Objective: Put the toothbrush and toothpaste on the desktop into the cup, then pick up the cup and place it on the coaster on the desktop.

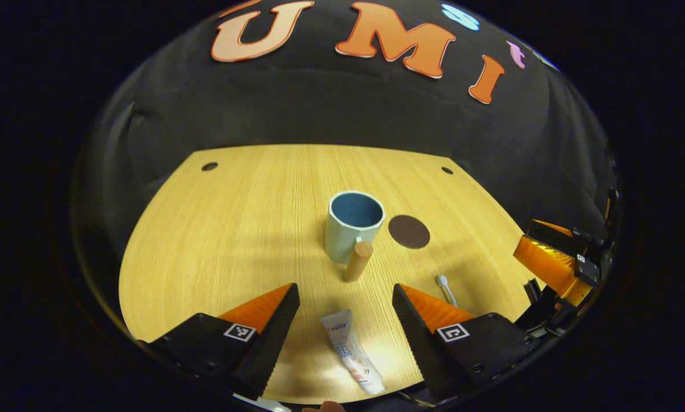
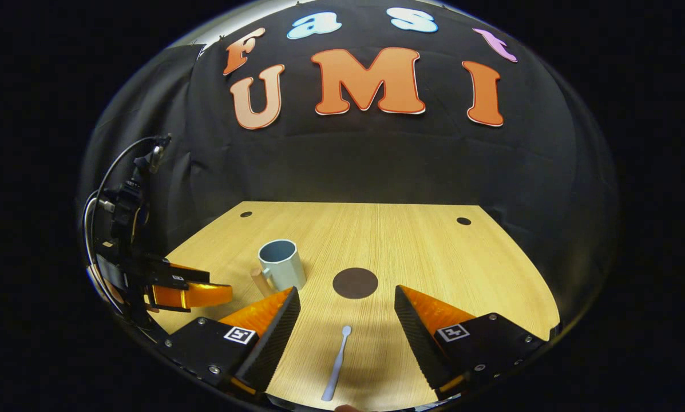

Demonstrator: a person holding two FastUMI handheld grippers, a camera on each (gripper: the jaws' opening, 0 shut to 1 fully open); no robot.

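Toothpaste (image 1: 352, 350) lies flat on the wooden bench (image 1: 233, 229), between the fingers of our left claw (image 1: 345, 303), which stands wide and holds nothing. Our right claw (image 2: 347, 306) is wide too, with the toothbrush (image 2: 336, 363) lying between its fingers on the bench. We see the cup (image 1: 352, 224) upright near the middle, and the round dark coaster (image 1: 409, 231) just beside it

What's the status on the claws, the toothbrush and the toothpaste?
Left claw open above toothpaste. Right claw open above toothbrush. Both lie flat on the desktop; cup empty, beside coaster. Nothing in the way.
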